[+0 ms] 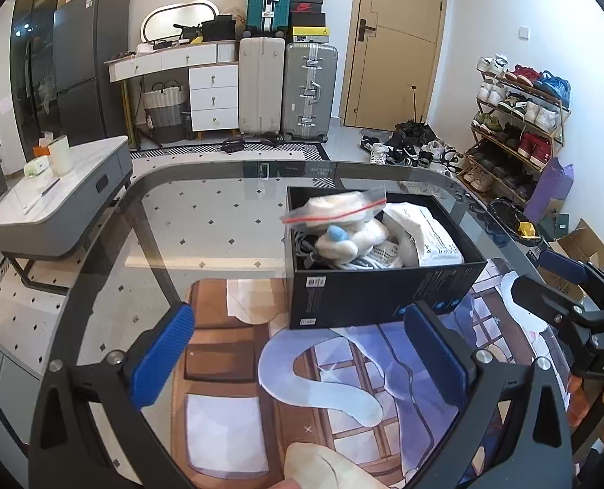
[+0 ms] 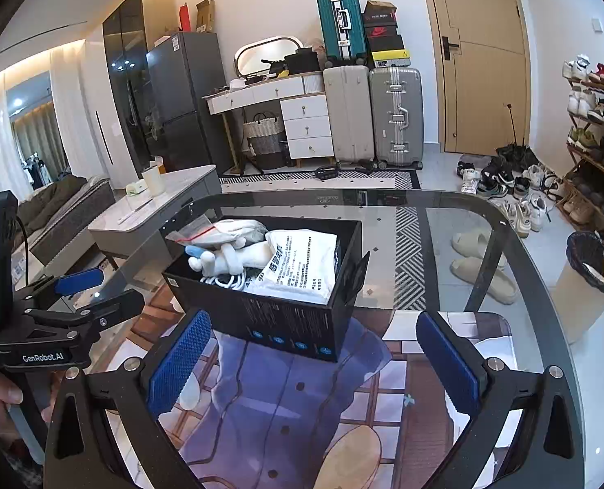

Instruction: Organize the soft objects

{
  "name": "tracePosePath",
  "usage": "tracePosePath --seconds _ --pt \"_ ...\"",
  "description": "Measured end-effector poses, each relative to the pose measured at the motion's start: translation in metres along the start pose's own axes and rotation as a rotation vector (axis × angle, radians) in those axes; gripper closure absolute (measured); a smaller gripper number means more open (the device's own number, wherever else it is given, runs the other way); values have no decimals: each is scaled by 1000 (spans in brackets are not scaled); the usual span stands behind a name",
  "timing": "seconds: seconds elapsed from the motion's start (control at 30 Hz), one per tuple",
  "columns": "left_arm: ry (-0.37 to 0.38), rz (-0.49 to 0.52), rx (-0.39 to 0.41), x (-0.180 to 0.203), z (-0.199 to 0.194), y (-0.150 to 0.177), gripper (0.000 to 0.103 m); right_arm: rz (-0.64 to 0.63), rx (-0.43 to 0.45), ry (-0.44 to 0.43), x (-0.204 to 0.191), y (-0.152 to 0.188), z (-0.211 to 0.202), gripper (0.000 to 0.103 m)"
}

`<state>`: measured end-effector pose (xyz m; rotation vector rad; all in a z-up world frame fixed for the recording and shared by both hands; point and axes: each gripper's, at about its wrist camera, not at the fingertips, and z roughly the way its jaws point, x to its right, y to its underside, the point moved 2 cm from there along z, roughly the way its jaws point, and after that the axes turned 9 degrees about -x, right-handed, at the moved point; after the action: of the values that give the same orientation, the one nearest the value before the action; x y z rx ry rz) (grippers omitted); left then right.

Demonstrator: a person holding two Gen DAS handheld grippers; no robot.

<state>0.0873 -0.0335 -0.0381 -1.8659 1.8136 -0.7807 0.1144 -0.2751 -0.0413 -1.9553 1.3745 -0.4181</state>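
Glass counter (image 1: pixel 204 220) with a picture mat carries a black box (image 1: pixel 379 289) holding a plush toy (image 1: pixel 342 240), a zip bag (image 1: pixel 334 208) and a white pouch (image 2: pixel 297 265). Left gripper (image 1: pixel 297 354) and right gripper (image 2: pixel 314 362) both hover spread, empty. Best to press contents down evenly; the box's long axis runs away from the person.

Black claws (image 1: pixel 302 362), ribbed blue pads (image 2: pixel 178 360)

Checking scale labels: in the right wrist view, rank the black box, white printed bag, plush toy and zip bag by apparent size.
1. black box
2. white printed bag
3. plush toy and zip bag: look alike, partly hidden, so unranked.
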Motion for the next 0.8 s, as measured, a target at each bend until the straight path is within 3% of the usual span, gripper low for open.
tracePosePath --seconds 0.8 --pt "-15 -25 50 -6 19 18 0 20 52 6 5 30 10 0"
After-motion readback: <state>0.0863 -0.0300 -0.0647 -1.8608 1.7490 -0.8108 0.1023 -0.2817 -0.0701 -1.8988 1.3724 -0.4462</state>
